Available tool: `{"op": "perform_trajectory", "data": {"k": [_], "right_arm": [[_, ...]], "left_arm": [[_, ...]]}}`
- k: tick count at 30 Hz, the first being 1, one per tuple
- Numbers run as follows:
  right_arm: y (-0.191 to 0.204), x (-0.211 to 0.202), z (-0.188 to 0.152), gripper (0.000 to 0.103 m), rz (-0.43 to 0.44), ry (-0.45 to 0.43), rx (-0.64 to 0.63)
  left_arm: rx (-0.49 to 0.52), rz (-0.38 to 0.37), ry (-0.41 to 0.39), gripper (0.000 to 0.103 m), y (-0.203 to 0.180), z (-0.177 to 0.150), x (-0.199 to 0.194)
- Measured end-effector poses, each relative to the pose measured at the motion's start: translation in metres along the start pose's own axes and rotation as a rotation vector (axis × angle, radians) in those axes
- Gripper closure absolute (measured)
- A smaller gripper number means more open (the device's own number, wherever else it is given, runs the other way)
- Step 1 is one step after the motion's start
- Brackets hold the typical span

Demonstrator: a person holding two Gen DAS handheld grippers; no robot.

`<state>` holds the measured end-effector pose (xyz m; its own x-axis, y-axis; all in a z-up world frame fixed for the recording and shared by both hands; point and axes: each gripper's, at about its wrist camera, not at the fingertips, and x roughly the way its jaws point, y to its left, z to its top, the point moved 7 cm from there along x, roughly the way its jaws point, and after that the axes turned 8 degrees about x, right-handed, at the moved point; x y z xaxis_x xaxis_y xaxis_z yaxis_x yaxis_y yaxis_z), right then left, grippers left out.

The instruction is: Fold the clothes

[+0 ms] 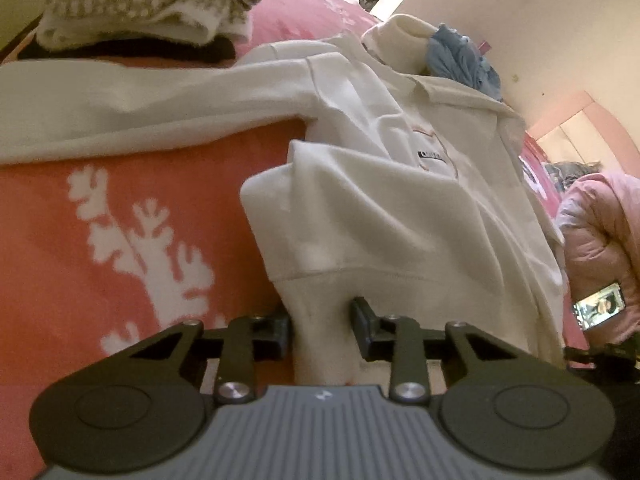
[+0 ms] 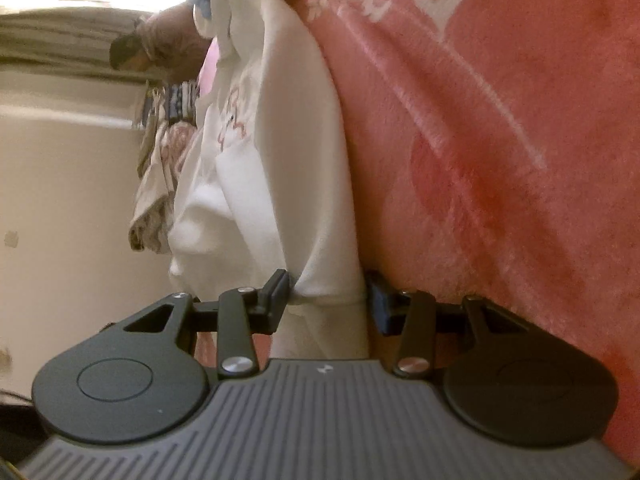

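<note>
A cream white sweatshirt (image 1: 400, 184) lies on a pink blanket (image 1: 120, 240) with white leaf prints. One long sleeve stretches away to the left. My left gripper (image 1: 320, 320) is shut on the ribbed hem of the sweatshirt, with cloth bunched between the fingers. In the right wrist view the same sweatshirt (image 2: 280, 140) shows tilted, with a pink chest print. My right gripper (image 2: 328, 296) is shut on another part of its hem against the pink blanket (image 2: 500, 160).
A folded pile of patterned beige and white clothes (image 1: 140, 4) sits at the back left of the bed. A blue garment (image 1: 464, 60) lies behind the sweatshirt's collar. A person in a pink padded jacket (image 1: 600, 248) stands at the right. A cream wall (image 2: 60, 200) lies beyond.
</note>
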<state>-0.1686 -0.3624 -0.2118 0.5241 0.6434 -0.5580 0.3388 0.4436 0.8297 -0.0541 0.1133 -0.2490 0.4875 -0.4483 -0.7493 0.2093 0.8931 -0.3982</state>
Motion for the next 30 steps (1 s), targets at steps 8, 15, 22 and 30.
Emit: {"op": "perform_trajectory", "data": {"k": [8, 15, 22, 30], "right_arm": [[-0.006, -0.022, -0.032, 0.056, -0.03, -0.008, -0.023], [0.029, -0.025, -0.019, 0.086, 0.017, -0.05, -0.092], [0.063, -0.028, -0.007, 0.097, 0.063, -0.091, -0.161], [0.242, -0.029, 0.112, 0.098, 0.021, -0.259, -0.42]], "left_arm": [[-0.036, 0.0, -0.038, 0.069, 0.003, 0.001, 0.006], [-0.07, 0.027, -0.037, 0.085, 0.002, 0.0, 0.006], [-0.299, -0.241, 0.023, 0.096, -0.025, -0.012, -0.037], [-0.439, -0.353, -0.174, 0.096, -0.06, 0.162, -0.123]]}}
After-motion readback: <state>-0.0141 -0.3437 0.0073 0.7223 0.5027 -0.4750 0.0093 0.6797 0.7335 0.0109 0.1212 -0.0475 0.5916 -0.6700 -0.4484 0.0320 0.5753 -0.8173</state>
